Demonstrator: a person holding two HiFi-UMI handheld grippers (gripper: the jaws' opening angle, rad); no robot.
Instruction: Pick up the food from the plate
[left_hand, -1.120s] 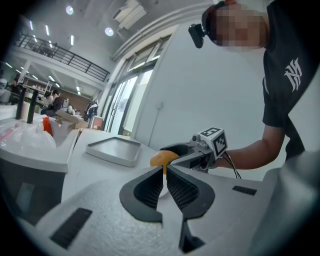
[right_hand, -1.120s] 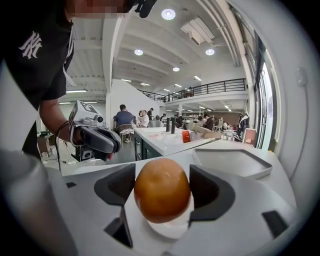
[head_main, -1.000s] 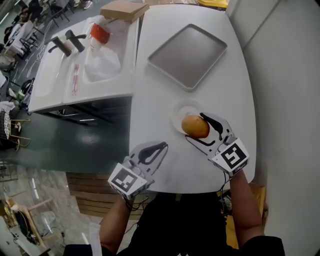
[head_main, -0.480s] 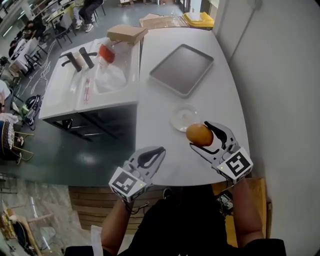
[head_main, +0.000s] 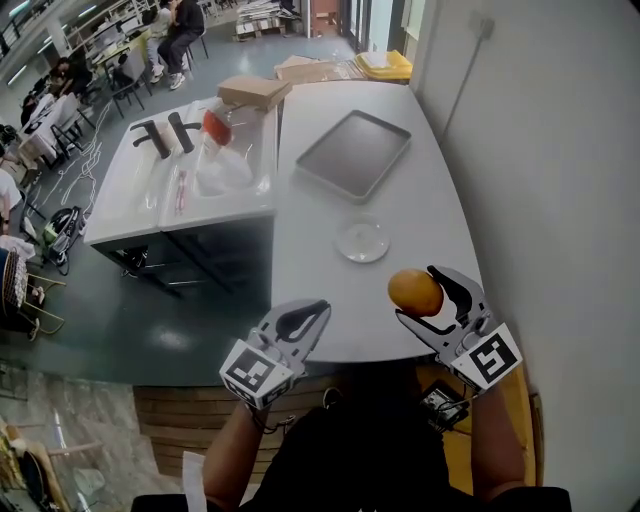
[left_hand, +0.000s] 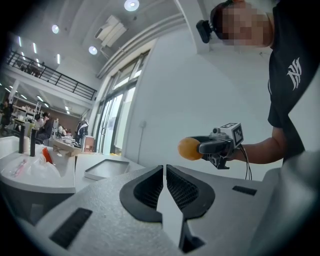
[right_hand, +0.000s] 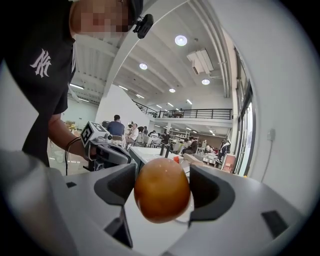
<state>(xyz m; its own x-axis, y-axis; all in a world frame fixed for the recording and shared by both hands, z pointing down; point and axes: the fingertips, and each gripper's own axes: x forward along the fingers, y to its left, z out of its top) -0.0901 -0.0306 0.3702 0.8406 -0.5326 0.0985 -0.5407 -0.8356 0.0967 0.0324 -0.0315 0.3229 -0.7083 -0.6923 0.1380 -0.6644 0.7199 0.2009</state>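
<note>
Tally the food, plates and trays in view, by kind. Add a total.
Food item: 1, clamped in the right gripper
Plate: 1, empty, on the table
Tray: 1, empty, on the table
Total: 3

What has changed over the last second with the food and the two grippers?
The right gripper, still shut on the orange food, carried it off the plate and back toward the person; the plate now sits bare. The left gripper stayed shut and empty, and the tray did not move.
</note>
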